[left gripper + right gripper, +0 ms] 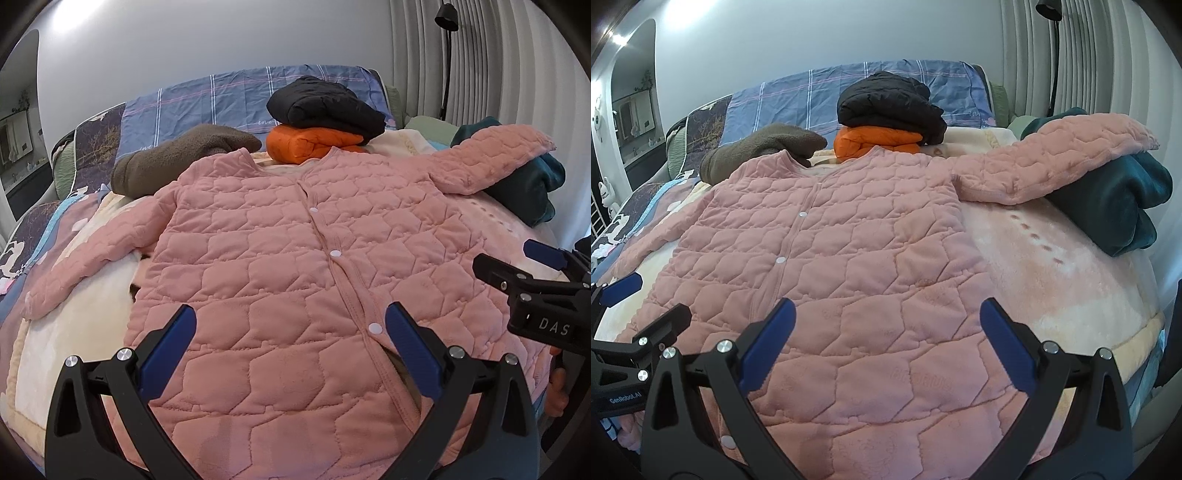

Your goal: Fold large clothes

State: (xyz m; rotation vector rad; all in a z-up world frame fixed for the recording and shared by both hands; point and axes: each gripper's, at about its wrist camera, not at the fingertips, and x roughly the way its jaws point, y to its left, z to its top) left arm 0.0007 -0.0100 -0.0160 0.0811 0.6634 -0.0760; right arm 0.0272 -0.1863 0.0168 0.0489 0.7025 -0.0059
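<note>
Bare blanket (1052,273) lies open right of the pink jacket (849,258); teal bundle (1115,206) blocks farther right.

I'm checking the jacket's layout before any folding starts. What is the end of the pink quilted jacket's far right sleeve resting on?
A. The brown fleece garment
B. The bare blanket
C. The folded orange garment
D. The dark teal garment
D: in the right wrist view the pink quilted jacket is spread flat, and its right sleeve stretches out with its cuff lying on top of the dark teal garment.
</note>
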